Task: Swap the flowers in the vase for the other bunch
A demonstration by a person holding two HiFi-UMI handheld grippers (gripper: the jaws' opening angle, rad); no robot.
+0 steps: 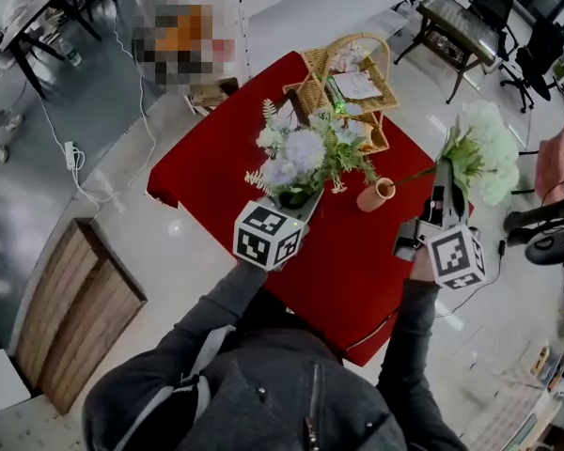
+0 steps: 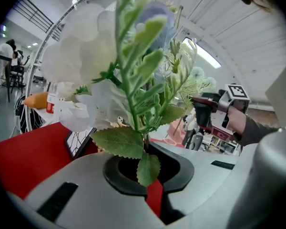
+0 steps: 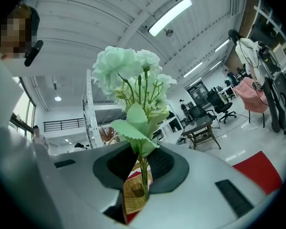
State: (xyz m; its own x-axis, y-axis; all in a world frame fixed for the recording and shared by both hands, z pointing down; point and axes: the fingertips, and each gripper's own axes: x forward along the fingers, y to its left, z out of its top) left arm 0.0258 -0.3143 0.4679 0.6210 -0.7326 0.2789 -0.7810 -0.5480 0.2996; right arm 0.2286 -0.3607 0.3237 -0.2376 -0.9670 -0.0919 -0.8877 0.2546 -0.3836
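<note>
A small terracotta vase (image 1: 376,194) stands empty near the middle of the red table (image 1: 216,148). My left gripper (image 1: 296,201) is shut on the stems of a blue-and-white bunch (image 1: 305,153), held over the table just left of the vase. In the left gripper view the bunch (image 2: 128,66) rises from the closed jaws (image 2: 146,173). My right gripper (image 1: 444,178) is shut on the thin stems of a pale green-white bunch (image 1: 484,153), held off the table's right edge. In the right gripper view its blooms (image 3: 128,68) stand above the jaws (image 3: 142,175).
A wicker basket (image 1: 352,87) with papers sits at the table's far corner behind the bunch. A wooden pallet (image 1: 75,308) lies on the floor at the left. Desks and office chairs (image 1: 526,54) and a pink cloth (image 1: 559,153) stand to the right.
</note>
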